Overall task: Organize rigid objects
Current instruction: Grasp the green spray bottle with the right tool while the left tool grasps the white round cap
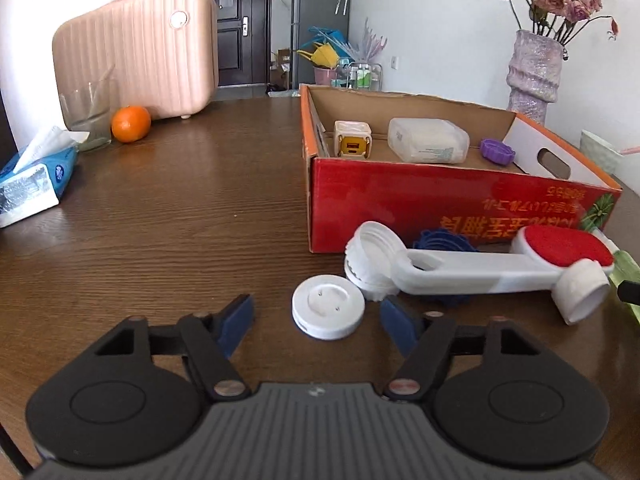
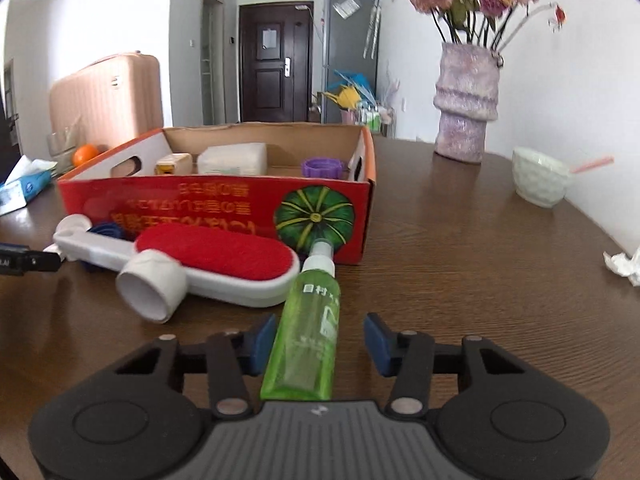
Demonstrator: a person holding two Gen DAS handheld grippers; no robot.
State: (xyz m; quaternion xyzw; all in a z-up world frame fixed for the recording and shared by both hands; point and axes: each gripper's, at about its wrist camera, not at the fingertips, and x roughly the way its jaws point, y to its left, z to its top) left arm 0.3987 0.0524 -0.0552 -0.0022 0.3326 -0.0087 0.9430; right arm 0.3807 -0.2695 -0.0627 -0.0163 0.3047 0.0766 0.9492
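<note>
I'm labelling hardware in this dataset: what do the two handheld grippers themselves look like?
The left gripper and right gripper look identical: a ribbed grey centre body, two round black discs at the sides, black linkage bars with silver pivot pins, and dark blue pads on the fingers. No cables or sleeves show.

One red box [image 1: 440,196] is seen on the table. Inside the box, three things are counted: one yellow charger [image 1: 353,139], one clear tub [image 1: 428,140] and one purple cap [image 1: 497,151]. In front of the box, one lint brush [image 2: 208,264] with a red pad, one blue cap [image 1: 444,240], one white jar lid [image 1: 370,260], one white round disc [image 1: 328,311], one white tube [image 2: 152,288] and one green spray bottle [image 2: 308,320] are counted. Left of the box, one orange [image 1: 131,123], one glass [image 1: 86,114], one tissue pack [image 1: 32,180] and one pink suitcase [image 1: 136,52] are seen. Right of the box, one vase [image 2: 466,104] and one bowl [image 2: 540,176] are counted
</note>
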